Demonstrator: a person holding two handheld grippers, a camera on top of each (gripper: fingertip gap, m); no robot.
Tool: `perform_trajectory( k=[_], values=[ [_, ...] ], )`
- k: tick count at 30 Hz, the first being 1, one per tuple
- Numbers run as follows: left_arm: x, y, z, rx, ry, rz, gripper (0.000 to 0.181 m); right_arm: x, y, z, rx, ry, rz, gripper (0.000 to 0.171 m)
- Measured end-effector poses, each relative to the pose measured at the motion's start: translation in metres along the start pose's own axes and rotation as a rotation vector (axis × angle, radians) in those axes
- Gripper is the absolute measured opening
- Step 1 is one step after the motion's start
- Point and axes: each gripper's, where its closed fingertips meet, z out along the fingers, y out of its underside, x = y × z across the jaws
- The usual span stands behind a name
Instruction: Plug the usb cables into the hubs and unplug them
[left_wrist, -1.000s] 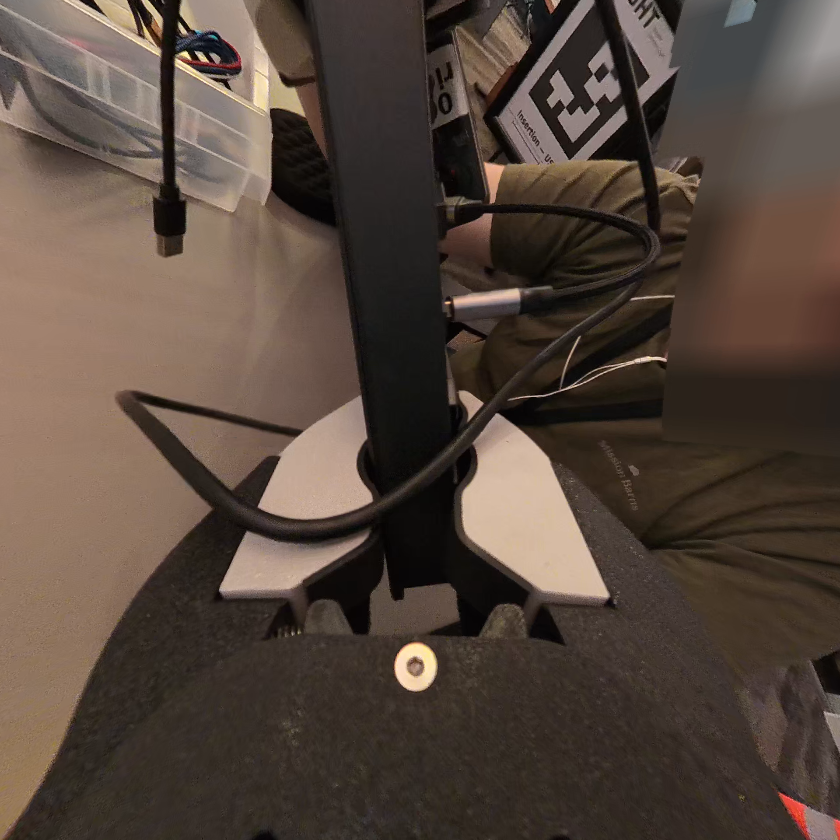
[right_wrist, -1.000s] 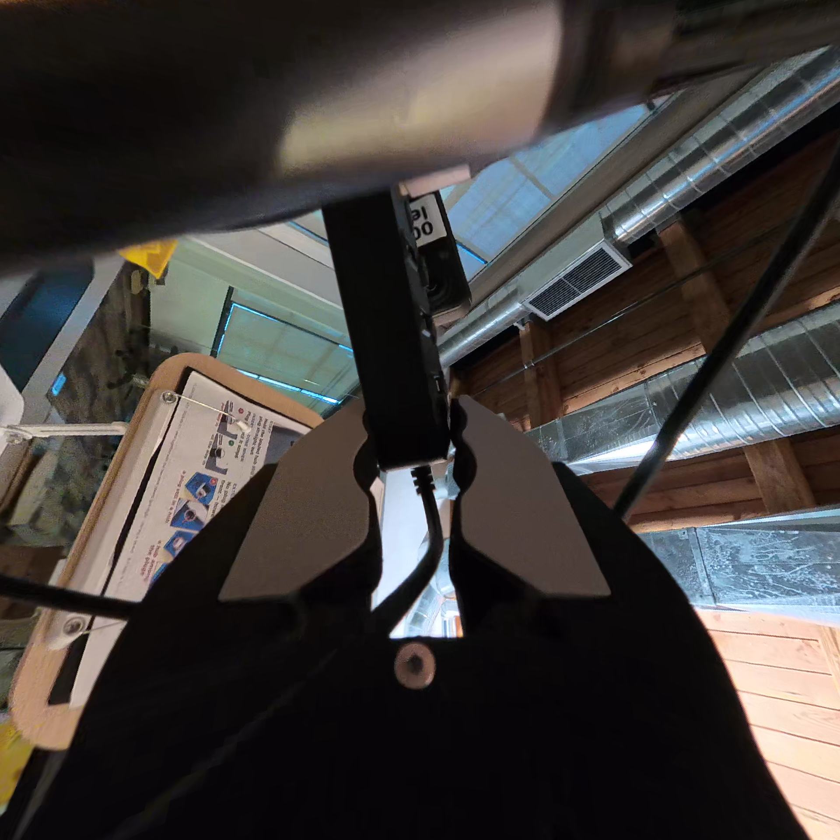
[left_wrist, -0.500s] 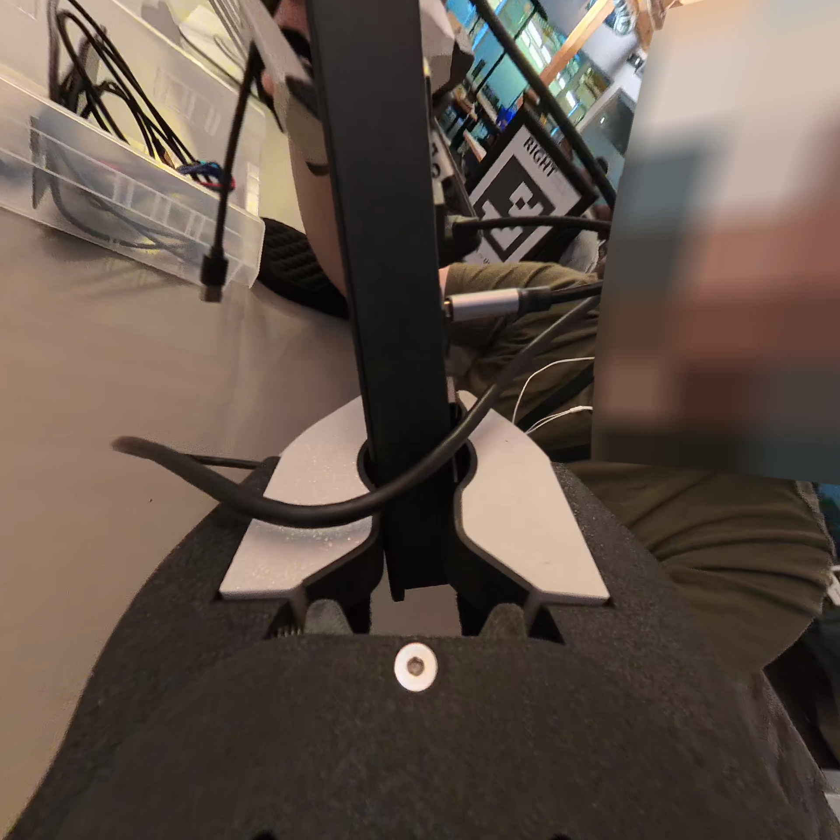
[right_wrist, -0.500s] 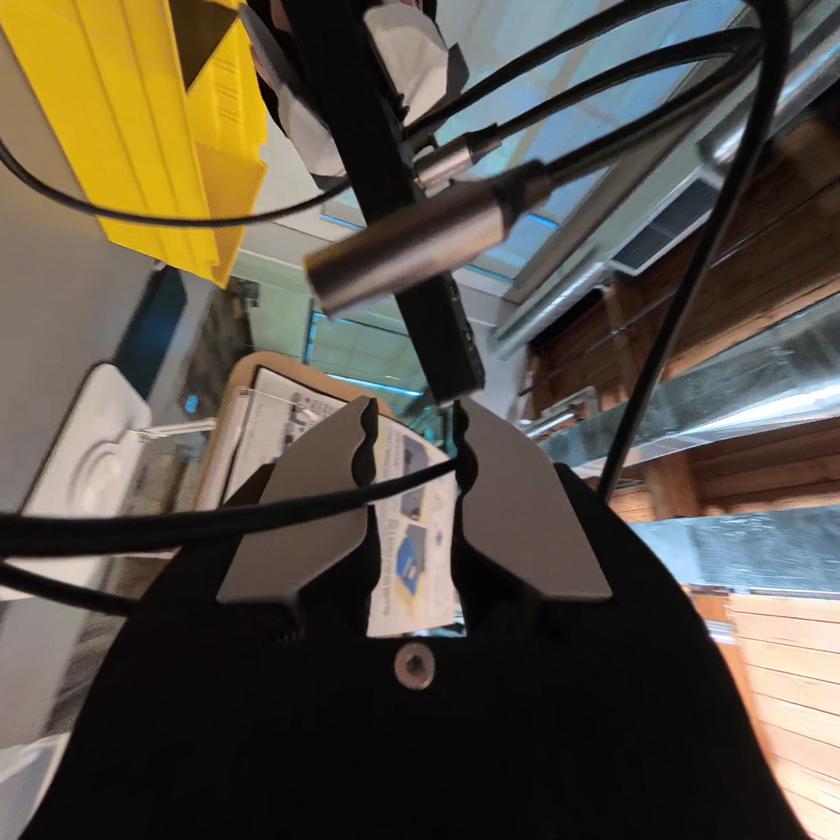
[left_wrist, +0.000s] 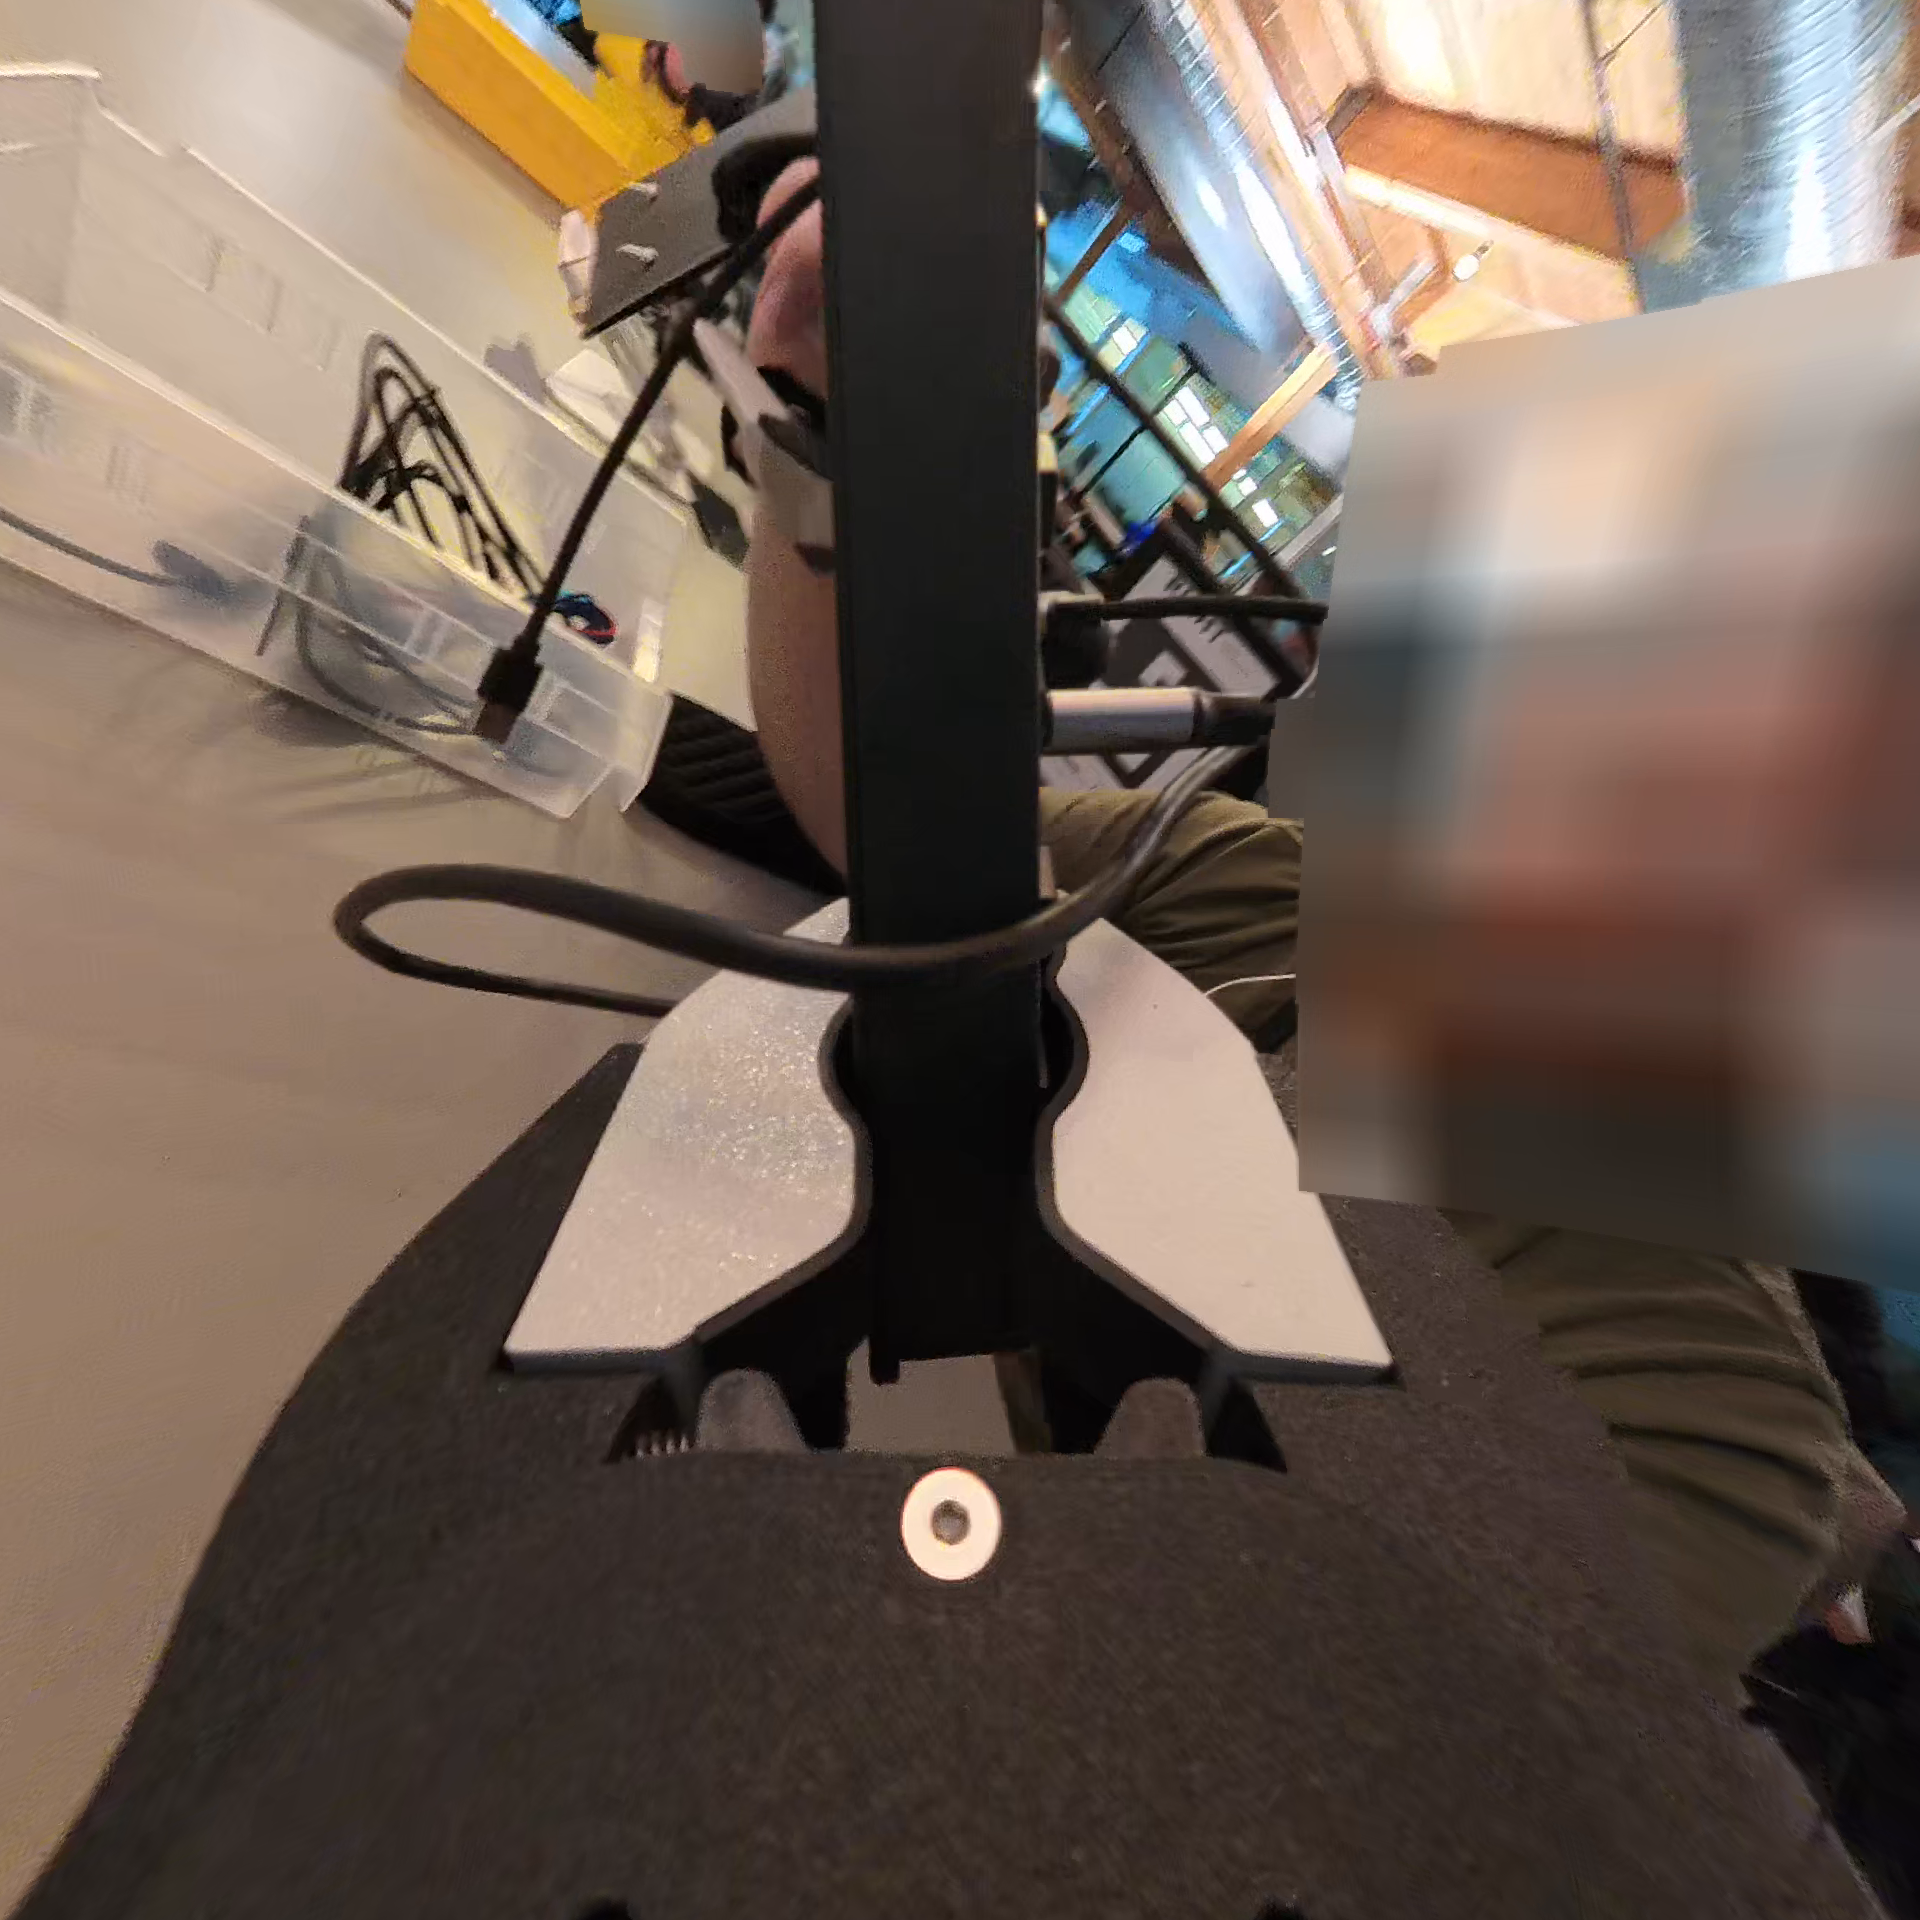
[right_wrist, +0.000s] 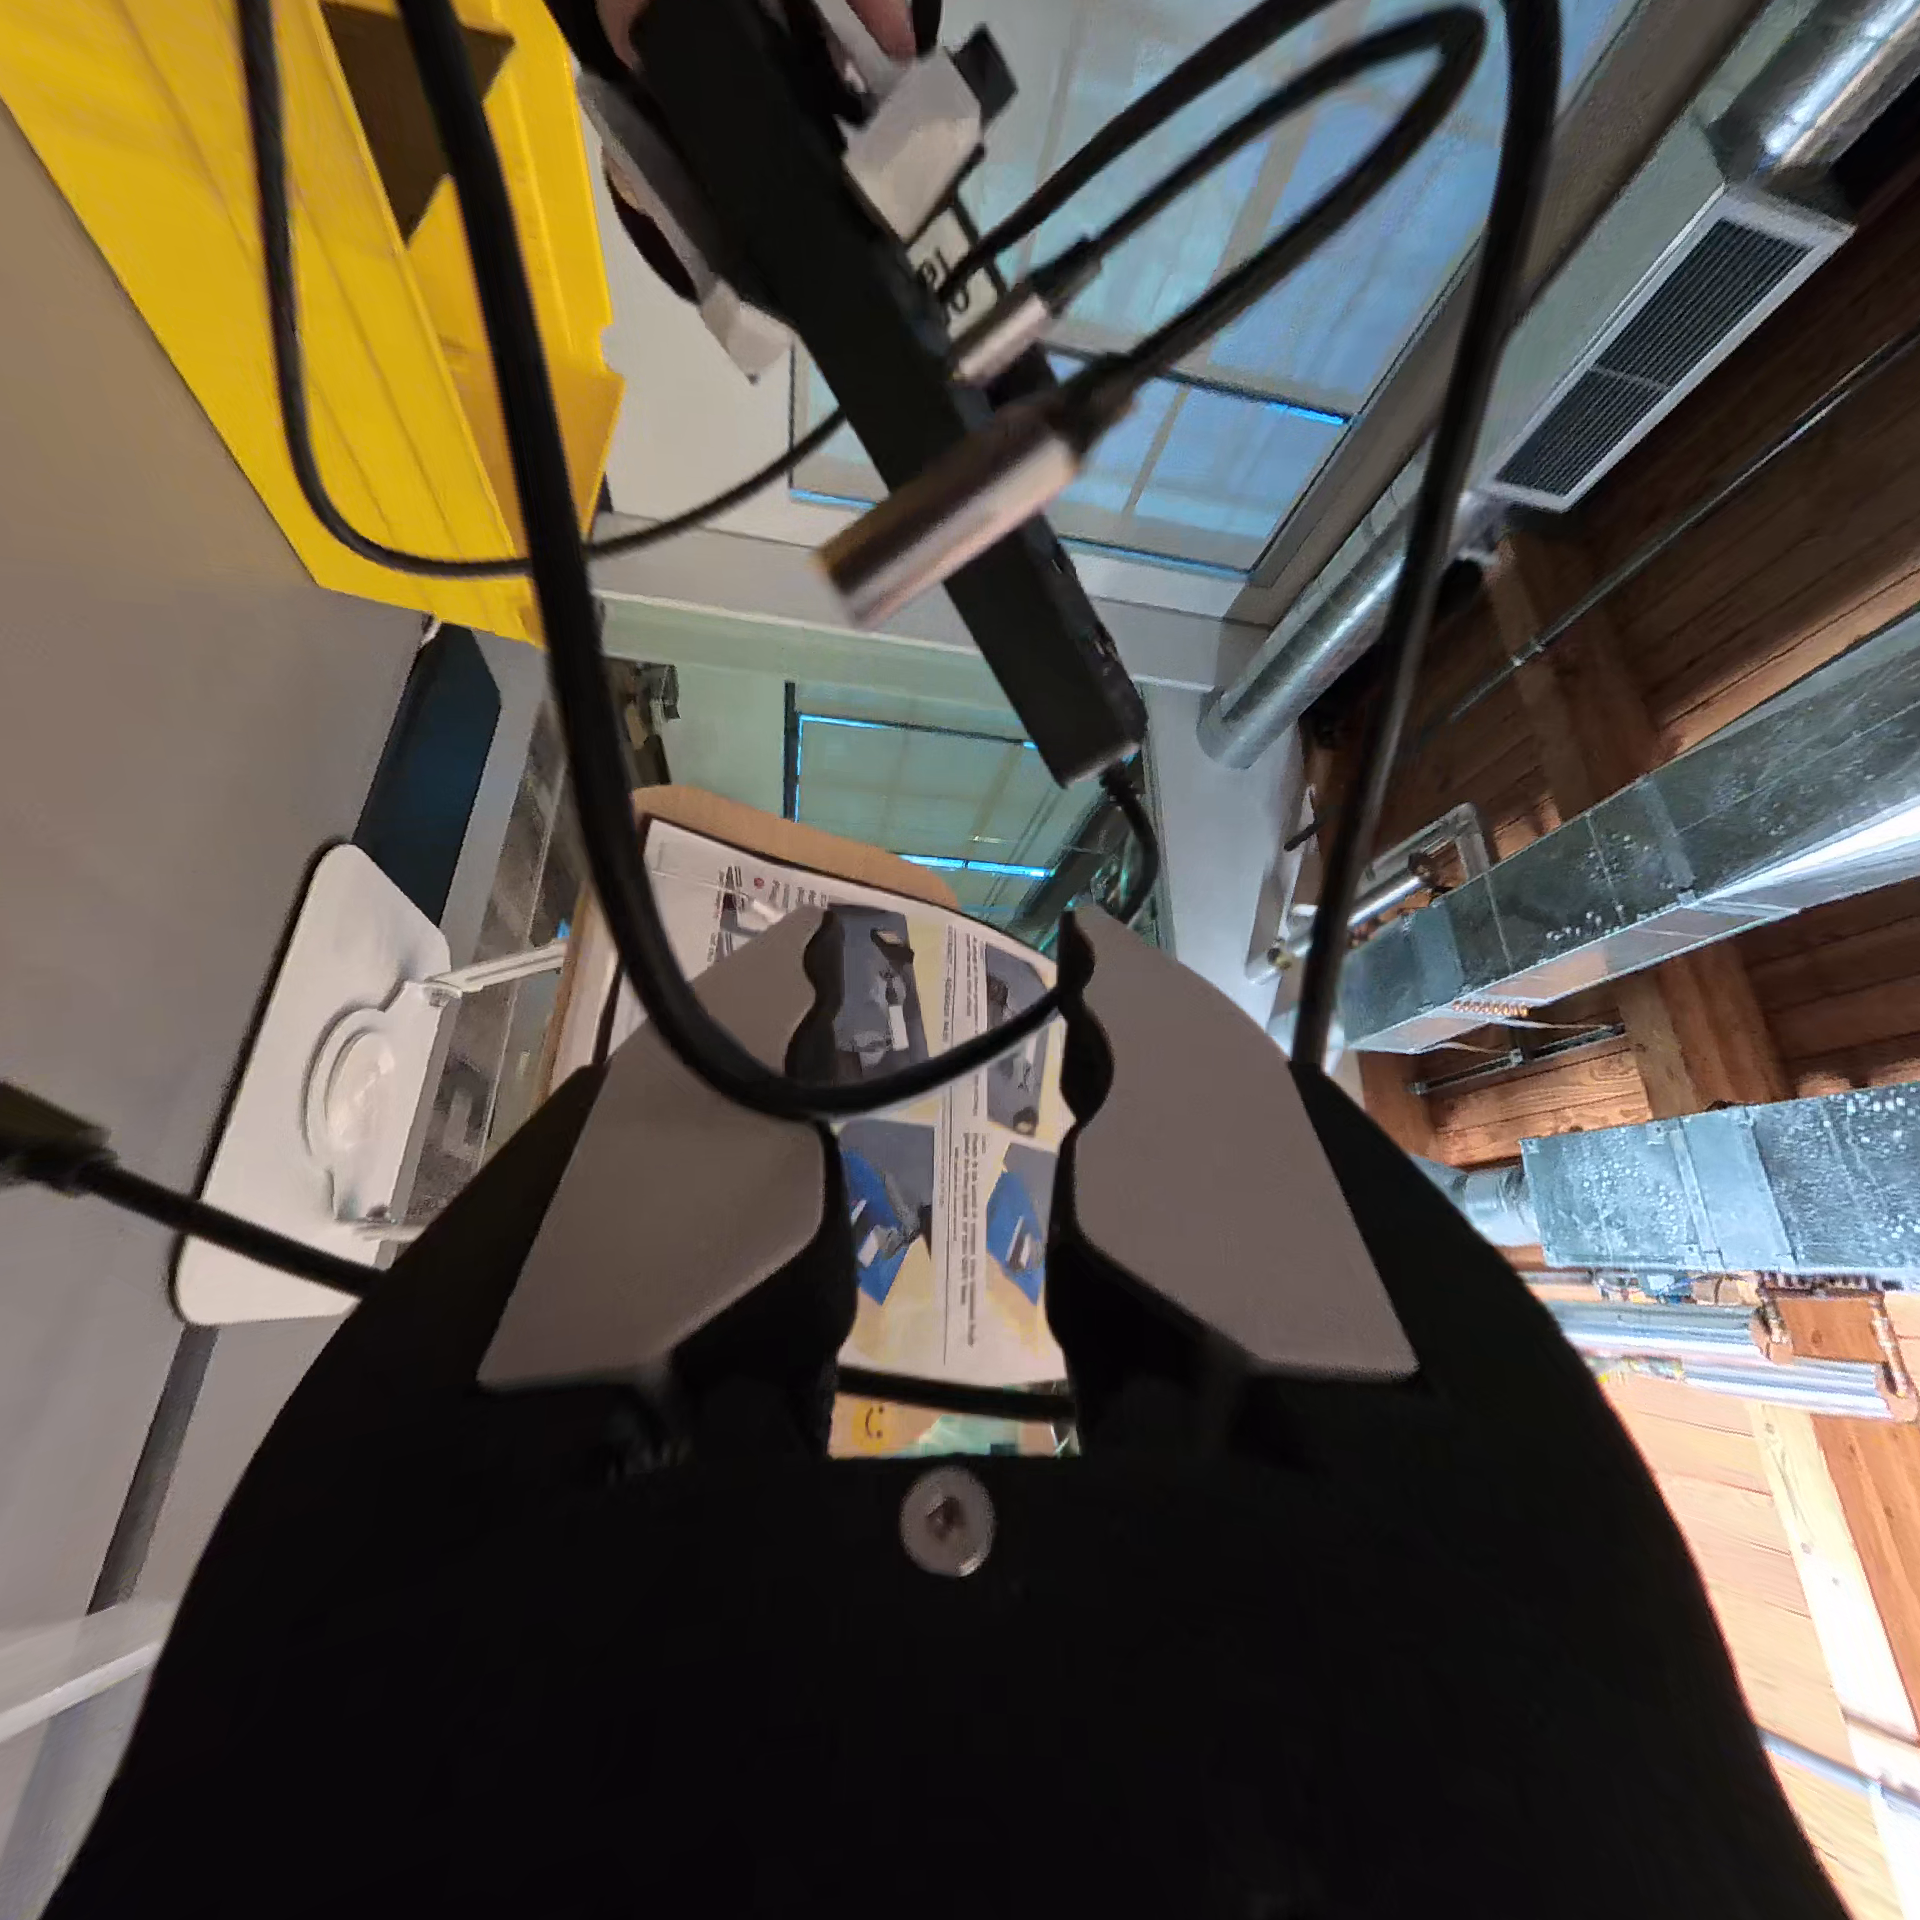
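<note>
In the left wrist view my left gripper (left_wrist: 945, 956) is shut on a long black hub (left_wrist: 935, 520) that stands upright between the fingers. A black plug (left_wrist: 1081, 613) and a silver plug (left_wrist: 1132, 717) stick out of the hub's right side. A black cable (left_wrist: 623, 920) loops across the front of the hub. In the right wrist view my right gripper (right_wrist: 945, 925) is open, below the hub (right_wrist: 914, 343). A black cable loop (right_wrist: 883, 1081) hangs across the gap, not pinched. A silver plug (right_wrist: 945, 520) shows blurred in front of the hub.
A clear bin (left_wrist: 208, 520) of cables lies on the grey table (left_wrist: 156, 1039), with a loose plug (left_wrist: 509, 675) hanging over it. A yellow bin (right_wrist: 312, 260) stands behind. A person's olive sleeve (left_wrist: 1195, 883) is close on the right. A clipboard (right_wrist: 935, 1143) and a white plate (right_wrist: 343, 1070) lie beyond. The gap from one gripper's tips to the other's is roughly 12 cm.
My right gripper let go of the hub's lower end, drew back from it and opened wider. My left gripper kept its hold and tilted the hub upward.
</note>
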Motion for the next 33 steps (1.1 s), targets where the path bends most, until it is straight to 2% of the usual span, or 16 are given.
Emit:
perform_trajectory(
  k=[2, 10, 19, 23, 25, 28, 31, 33],
  values=[
    [0.003, -0.005, -0.003, 0.037, 0.036, -0.013, 0.026, -0.003, -0.007, 0.0, 0.018, -0.025, -0.018, 0.039],
    [0.005, -0.015, -0.022, 0.111, -0.022, 0.022, 0.026, -0.019, -0.014, 0.002, 0.013, -0.169, 0.043, 0.037],
    [0.0, -0.032, -0.048, 0.236, -0.141, 0.067, 0.026, -0.019, -0.026, -0.011, 0.019, -0.331, 0.277, 0.039],
    [-0.004, -0.039, -0.047, 0.265, -0.214, 0.116, 0.026, -0.04, -0.024, -0.018, -0.041, -0.519, 0.538, 0.039],
    [-0.01, -0.044, -0.042, 0.274, -0.273, 0.158, 0.026, -0.032, -0.024, -0.013, -0.056, -0.525, 0.736, 0.04],
    [-0.015, -0.052, -0.028, 0.301, -0.299, 0.191, 0.027, -0.012, -0.033, -0.006, 0.014, -0.512, 1.026, 0.04],
    [-0.022, -0.06, -0.014, 0.345, -0.332, 0.224, 0.026, 0.005, -0.046, 0.001, 0.116, -0.503, 1.225, 0.04],
    [-0.027, -0.063, -0.006, 0.364, -0.377, 0.251, 0.026, 0.008, -0.051, 0.007, 0.124, -0.498, 1.291, 0.04]
  ],
)
